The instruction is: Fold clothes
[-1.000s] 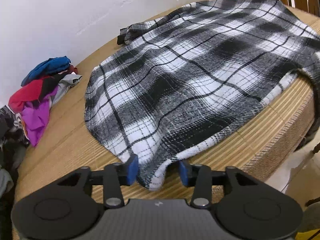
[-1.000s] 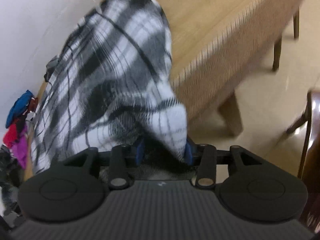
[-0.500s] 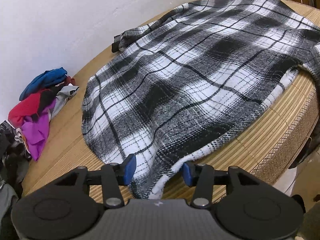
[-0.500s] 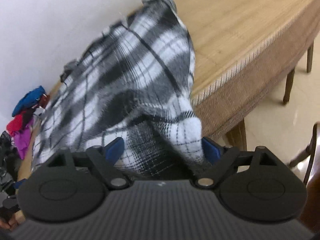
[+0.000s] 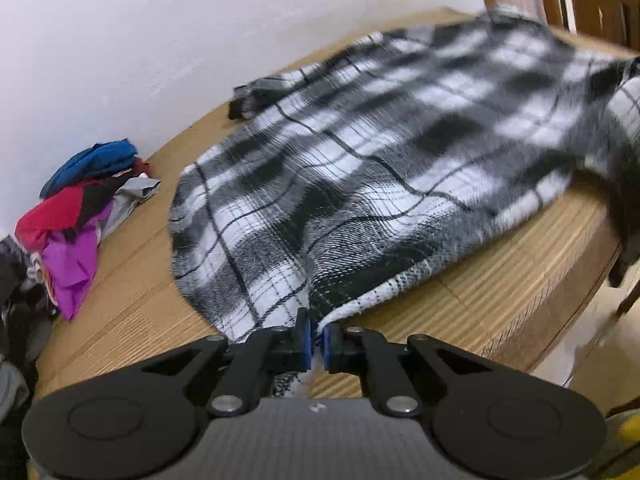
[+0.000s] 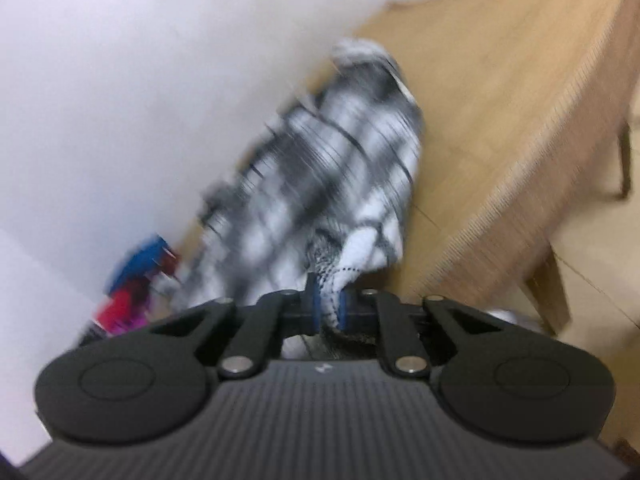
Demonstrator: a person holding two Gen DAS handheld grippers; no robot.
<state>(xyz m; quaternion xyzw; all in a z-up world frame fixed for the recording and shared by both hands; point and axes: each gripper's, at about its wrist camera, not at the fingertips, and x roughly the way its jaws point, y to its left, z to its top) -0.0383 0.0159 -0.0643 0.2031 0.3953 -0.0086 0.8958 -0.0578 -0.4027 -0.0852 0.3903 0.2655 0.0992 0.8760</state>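
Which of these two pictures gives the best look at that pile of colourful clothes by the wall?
The left wrist view. The pile of colourful clothes sits at its left edge, sharp enough to tell blue, red, purple and grey pieces apart on the table. The right wrist view shows it only as a small, motion-blurred smear of blue and red beside the plaid shirt.

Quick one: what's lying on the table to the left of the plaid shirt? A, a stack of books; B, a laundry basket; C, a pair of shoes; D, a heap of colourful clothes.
D: a heap of colourful clothes, blue, red and purple, sits left of the plaid shirt on the table.
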